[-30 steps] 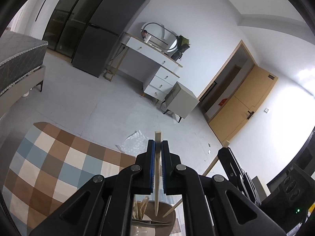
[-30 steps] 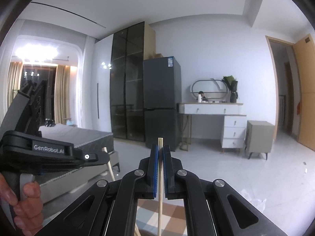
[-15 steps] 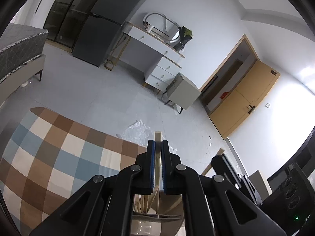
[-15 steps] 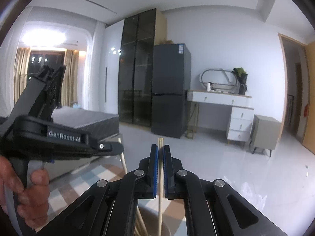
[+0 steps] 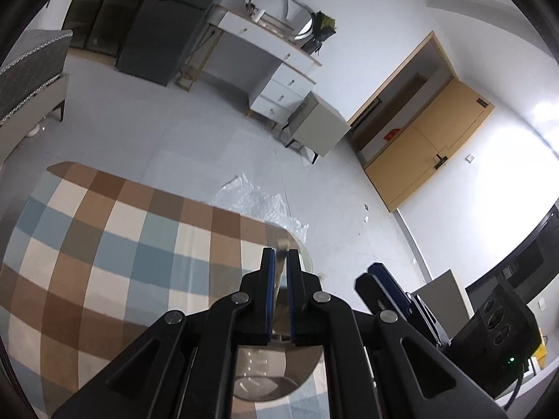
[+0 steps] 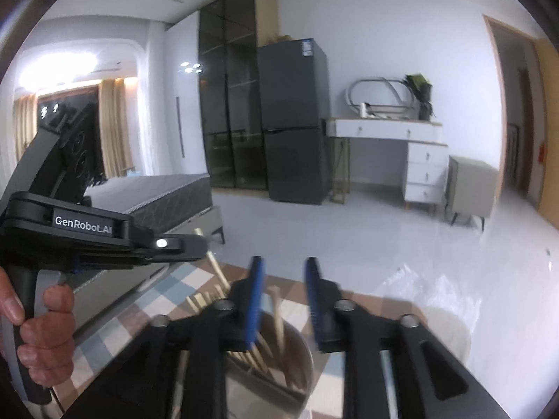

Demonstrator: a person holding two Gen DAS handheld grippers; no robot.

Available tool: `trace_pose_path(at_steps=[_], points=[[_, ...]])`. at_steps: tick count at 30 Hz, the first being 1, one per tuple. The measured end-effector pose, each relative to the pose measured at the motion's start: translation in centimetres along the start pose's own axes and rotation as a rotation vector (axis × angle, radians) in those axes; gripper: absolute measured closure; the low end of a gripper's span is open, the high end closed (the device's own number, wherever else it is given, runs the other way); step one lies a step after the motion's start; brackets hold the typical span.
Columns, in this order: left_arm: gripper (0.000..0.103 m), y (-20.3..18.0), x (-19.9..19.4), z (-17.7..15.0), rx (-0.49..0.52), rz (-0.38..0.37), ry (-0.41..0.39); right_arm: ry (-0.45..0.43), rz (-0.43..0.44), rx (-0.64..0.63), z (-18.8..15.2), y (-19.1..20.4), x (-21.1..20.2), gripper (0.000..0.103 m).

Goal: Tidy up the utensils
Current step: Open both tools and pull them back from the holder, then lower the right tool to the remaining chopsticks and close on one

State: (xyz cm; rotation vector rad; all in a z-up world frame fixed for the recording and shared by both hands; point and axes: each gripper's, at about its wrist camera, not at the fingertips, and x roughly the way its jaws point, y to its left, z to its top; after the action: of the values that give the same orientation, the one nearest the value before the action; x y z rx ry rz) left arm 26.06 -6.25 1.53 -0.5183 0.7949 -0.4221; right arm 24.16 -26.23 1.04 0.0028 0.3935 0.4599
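Observation:
A round metal utensil holder with several wooden chopsticks in it stands on a checkered tablecloth. My right gripper is open just above the holder, and the chopstick it held stands inside. My left gripper, seen from the right wrist view, is shut on a wooden chopstick that slants down into the holder. In the left wrist view my left gripper has its jaws nearly closed over the holder's rim, with the chopstick edge-on and hard to see.
The table's far edge drops to a white tiled floor with a crumpled plastic sheet. A bed, dark fridge, white desk and wooden door stand further off.
Both grippers have lowered toward the holder. My right gripper opened and let its chopstick go into the holder. The left chopstick has sunk lower between the left jaws.

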Motion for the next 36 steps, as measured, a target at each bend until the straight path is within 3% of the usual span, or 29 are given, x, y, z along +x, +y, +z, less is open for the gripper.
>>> trace_pose_path(at_steps=[2,4,10,12,15,22,36], points=[[0.091,-0.5,-1.0,0.0,0.025,0.015,-0.003,-0.006,-0.015,0.023,0.0,-0.3,-0.8,0.07],[0.075,-0.6,-1.9,-0.2,0.039,0.036,-0.018,-0.011,-0.025,0.042,0.1,-0.6,-1.5,0.066],[0.046,-1.4,-5.2,-0.6,0.061,0.123,-0.07,-0.035,-0.057,0.103,0.4,-0.4,-4.5,0.055],[0.038,-1.6,-6.1,-0.8,0.076,0.164,-0.088,-0.044,-0.065,0.11,0.7,0.0,-5.3,0.047],[0.035,-2.1,-7.8,-1.2,0.094,0.216,-0.112,-0.068,-0.07,0.099,1.1,1.1,-6.9,0.026],[0.019,-2.4,-10.8,-2.3,0.133,0.3,-0.174,-0.108,-0.08,0.101,1.8,3.4,-9.8,0.018],[0.007,-2.5,-14.7,-5.7,0.226,0.394,-0.25,-0.164,-0.058,0.083,1.2,8.6,-13.9,0.001]])
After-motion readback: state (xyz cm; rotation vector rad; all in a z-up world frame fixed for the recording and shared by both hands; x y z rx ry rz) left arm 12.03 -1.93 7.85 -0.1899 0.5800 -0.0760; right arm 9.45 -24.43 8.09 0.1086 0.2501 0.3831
